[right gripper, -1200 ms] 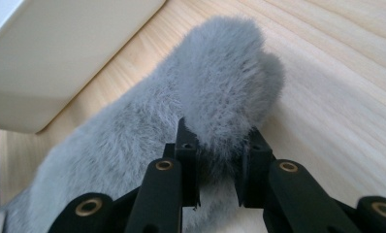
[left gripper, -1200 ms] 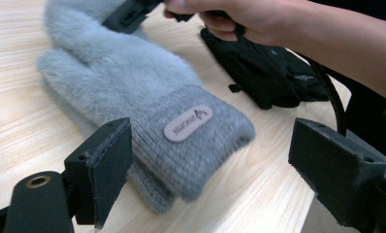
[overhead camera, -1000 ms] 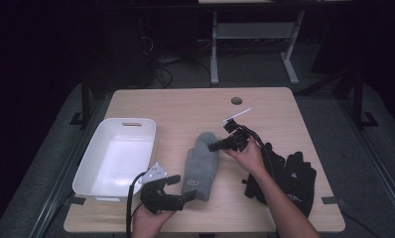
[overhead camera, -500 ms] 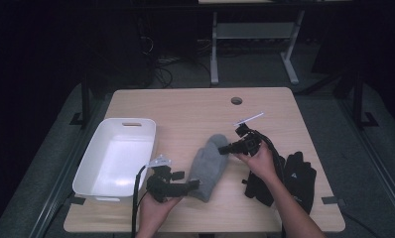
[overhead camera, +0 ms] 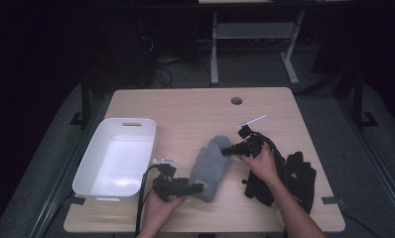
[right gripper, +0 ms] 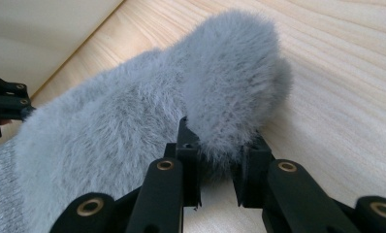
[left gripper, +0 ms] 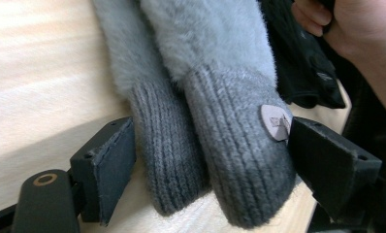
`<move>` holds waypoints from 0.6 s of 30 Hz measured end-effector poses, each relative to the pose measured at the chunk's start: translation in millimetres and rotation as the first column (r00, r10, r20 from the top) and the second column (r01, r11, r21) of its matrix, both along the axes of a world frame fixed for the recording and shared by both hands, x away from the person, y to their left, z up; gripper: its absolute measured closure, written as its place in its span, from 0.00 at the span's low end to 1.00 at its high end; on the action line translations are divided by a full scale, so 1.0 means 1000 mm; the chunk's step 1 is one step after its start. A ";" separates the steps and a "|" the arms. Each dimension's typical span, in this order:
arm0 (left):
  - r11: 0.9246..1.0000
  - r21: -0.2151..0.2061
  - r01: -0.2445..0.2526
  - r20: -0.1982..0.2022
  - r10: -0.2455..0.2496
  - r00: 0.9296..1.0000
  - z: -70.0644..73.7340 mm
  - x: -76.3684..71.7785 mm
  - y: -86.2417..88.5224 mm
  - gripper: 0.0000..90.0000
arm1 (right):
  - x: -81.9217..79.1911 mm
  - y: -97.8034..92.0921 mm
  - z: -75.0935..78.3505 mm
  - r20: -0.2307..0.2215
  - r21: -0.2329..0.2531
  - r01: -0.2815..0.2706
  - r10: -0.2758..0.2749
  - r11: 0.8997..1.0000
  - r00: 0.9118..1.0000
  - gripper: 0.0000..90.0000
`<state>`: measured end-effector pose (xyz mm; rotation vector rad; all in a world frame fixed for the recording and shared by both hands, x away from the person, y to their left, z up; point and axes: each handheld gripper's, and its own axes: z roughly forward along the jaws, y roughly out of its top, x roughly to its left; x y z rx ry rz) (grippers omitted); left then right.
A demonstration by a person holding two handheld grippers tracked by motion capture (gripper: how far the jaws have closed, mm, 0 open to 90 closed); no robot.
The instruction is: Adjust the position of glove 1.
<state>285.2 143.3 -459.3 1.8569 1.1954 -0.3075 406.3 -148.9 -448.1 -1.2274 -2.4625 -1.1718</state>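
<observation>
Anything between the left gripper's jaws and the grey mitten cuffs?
Nothing visible. In the left gripper view, the left gripper stands open with its jaws on either side of the two ribbed cuffs of the grey mittens, bare table beneath. The right gripper is shut on the mittens' fluffy tip.

Showing black two-jaw left gripper (overhead camera: 198,188) and right gripper (overhead camera: 226,150) with brass-ringed screws, flat matte pads (left gripper: 114,162), trailing black cables, a grey three-cornered plate; forearms going bare, unsleeved.
</observation>
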 end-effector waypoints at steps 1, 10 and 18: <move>1.000 -0.009 0.005 -0.018 -0.005 1.000 -0.002 0.001 -0.001 0.23 | -0.001 -0.001 0.000 -0.003 0.001 0.004 -0.004 1.000 1.000 0.84; 0.997 -0.060 0.046 -0.072 -0.051 0.996 -0.007 0.006 0.002 0.43 | -0.003 -0.006 0.001 0.002 0.006 0.015 -0.015 1.000 1.000 0.84; 0.996 -0.070 0.050 -0.070 -0.055 0.996 -0.005 0.006 0.003 0.54 | -0.005 -0.006 0.005 0.001 0.013 0.027 -0.027 1.000 1.000 0.84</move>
